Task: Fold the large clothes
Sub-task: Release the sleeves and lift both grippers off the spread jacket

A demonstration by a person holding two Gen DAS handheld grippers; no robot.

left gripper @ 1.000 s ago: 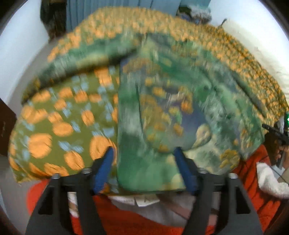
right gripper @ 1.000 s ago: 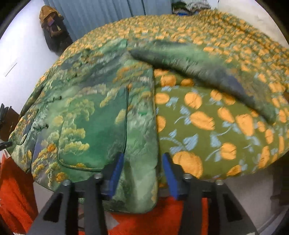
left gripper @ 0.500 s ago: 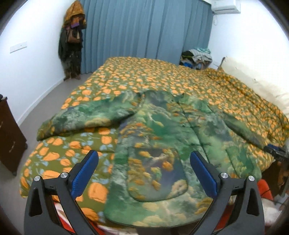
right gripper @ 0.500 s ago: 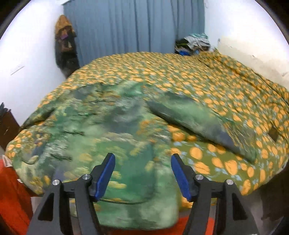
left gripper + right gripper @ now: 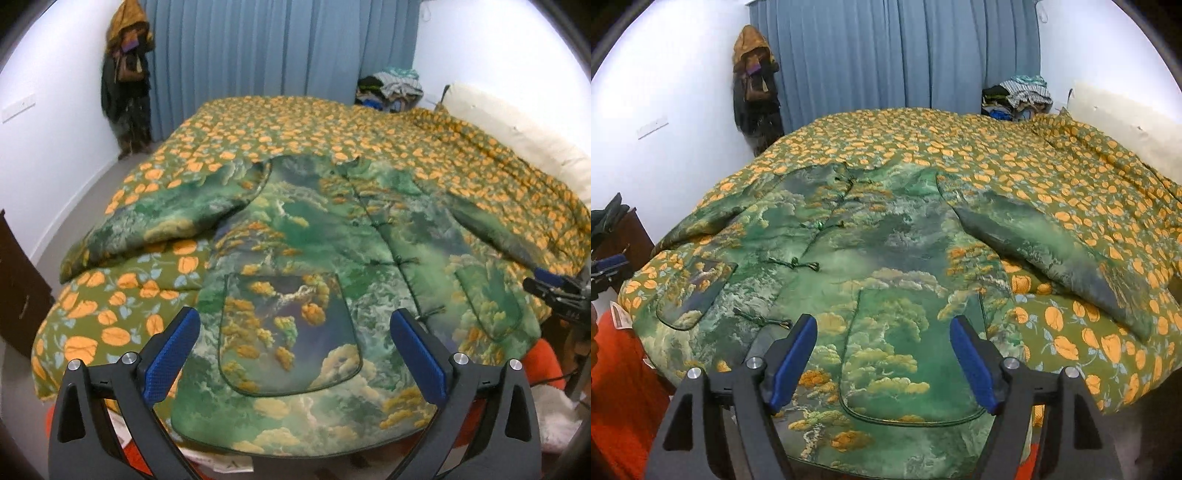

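Observation:
A large green padded jacket [image 5: 332, 251] with a landscape print lies spread flat, front up, on the bed, hem toward me and sleeves out to both sides. It also shows in the right wrist view [image 5: 879, 266]. My left gripper [image 5: 295, 339] is open and empty, held above the hem over the left pocket [image 5: 288, 328]. My right gripper [image 5: 882, 350] is open and empty above the right pocket [image 5: 908, 354]. The right gripper also shows at the right edge of the left wrist view [image 5: 554, 288].
The bed wears an olive quilt with orange flowers [image 5: 303, 129]. A dark cabinet [image 5: 18, 288] stands at left. Blue curtains [image 5: 897, 55], hung coats [image 5: 753, 81] and a clothes pile [image 5: 1019, 96] are behind. An orange rug [image 5: 617, 387] lies below the bed edge.
Both grippers have opened, let go of the jacket hem, and pulled back and up from the bed. The jacket now lies flat and still.

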